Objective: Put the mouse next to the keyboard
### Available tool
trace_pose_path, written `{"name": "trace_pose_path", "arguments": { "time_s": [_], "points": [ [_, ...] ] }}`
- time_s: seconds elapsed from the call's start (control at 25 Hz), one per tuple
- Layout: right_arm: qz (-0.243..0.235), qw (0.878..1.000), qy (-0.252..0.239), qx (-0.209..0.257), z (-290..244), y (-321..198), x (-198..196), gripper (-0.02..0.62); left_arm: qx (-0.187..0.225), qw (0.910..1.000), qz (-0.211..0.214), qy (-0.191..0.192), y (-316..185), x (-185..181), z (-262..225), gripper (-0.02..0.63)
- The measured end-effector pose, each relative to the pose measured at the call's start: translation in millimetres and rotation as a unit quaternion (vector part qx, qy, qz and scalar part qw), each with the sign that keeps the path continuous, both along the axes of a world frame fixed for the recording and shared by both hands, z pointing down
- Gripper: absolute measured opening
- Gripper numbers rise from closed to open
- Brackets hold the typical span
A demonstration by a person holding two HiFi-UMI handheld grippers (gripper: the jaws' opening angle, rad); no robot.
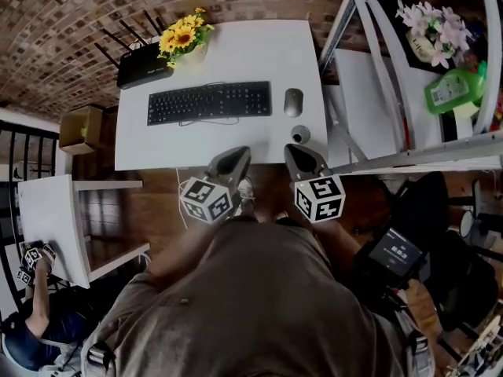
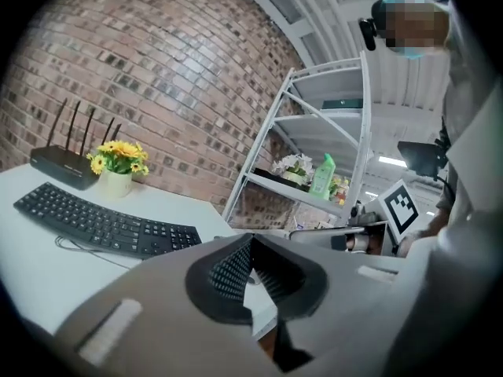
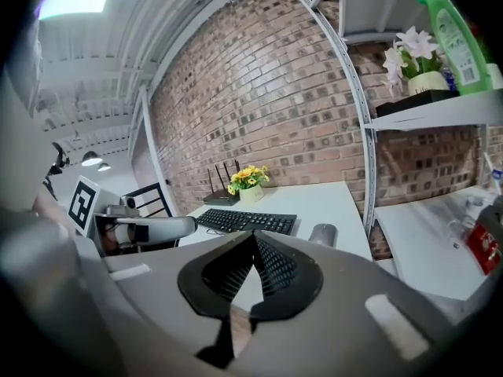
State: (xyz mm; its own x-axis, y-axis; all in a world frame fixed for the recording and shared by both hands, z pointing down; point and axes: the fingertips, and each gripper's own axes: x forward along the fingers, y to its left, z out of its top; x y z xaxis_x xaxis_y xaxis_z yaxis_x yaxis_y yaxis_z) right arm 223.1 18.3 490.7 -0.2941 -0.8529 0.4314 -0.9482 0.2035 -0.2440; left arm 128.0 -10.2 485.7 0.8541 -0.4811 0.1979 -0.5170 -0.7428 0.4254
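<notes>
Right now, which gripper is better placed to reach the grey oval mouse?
Right. In the head view the right gripper sits in line with the grey oval mouse; the left gripper faces the black keyboard instead. Both are shut and empty.

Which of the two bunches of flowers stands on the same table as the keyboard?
The yellow sunflowers, next to the black router; the pale pink bunch stands on the metal shelf.
</notes>
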Motion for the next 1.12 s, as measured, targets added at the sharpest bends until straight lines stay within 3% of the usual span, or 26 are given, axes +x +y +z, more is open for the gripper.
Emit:
{"name": "trace_pose_path", "arguments": {
  "time_s": [0.24, 0.44, 1.12],
  "points": [
    [-0.037, 0.999, -0.001, 0.018, -6, 49, -15, 0.011, 0.014, 0.9996, -0.022, -0.007, 53, -12, -8, 0.002],
    [-0.038, 0.999, 0.002, 0.019, -7, 70, -24, 0.011, 0.018, 0.9997, -0.017, -0.008, 79, -23, -8, 0.002],
    [-0.027, 0.999, 0.013, 0.030, -22, 81, -41, 0.009, 0.015, 0.9998, 0.009, 0.003, 88, -28, -14, 0.002]
  ]
}}
